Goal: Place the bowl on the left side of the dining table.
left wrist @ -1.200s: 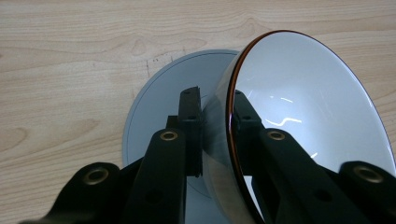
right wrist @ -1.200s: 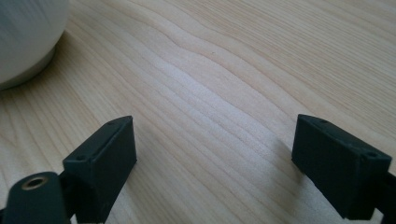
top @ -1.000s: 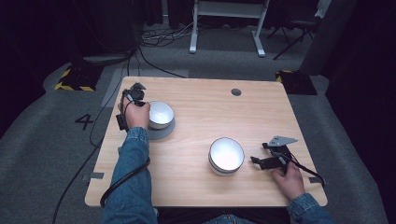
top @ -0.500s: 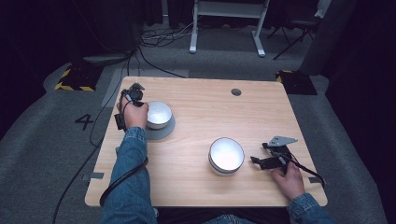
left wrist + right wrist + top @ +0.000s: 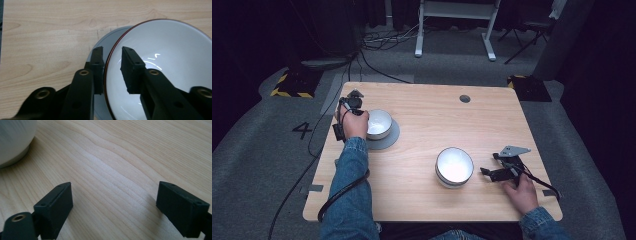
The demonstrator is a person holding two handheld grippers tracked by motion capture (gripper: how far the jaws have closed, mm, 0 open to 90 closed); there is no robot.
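- High view: wooden tabletop (image 5: 422, 125) with two white bowls, well apart.
- Far-left bowl (image 5: 379, 123) sits on a grey plate (image 5: 388, 141), close to the tabletop's left edge.
- Second white bowl (image 5: 454, 166) stands bare on the wood, right of centre, near the person's side.
- Left hand-held gripper (image 5: 350, 106) is at the far-left bowl's left rim; the left hand (image 5: 355, 125) covers most of it, denim sleeve (image 5: 351, 190) behind.
- Left gripper view: the left hand-held gripper (image 5: 111, 58) straddles the bowl's thin dark-edged rim (image 5: 109, 60), one jaw outside over the grey plate (image 5: 107, 42), the other inside over the white interior (image 5: 170, 57). Jaws are narrowly parted; a small gap shows on each side of the rim, so no firm pinch can be confirmed.
- High view: right hand-held gripper (image 5: 484, 171) lies low on the tabletop just right of the second bowl, apart from it, held by the right hand (image 5: 522, 192).
- Right gripper view: right hand-held gripper (image 5: 115, 200) has its jaws spread wide over bare wood, nothing between them; the second bowl's side (image 5: 13, 140) shows at upper left.
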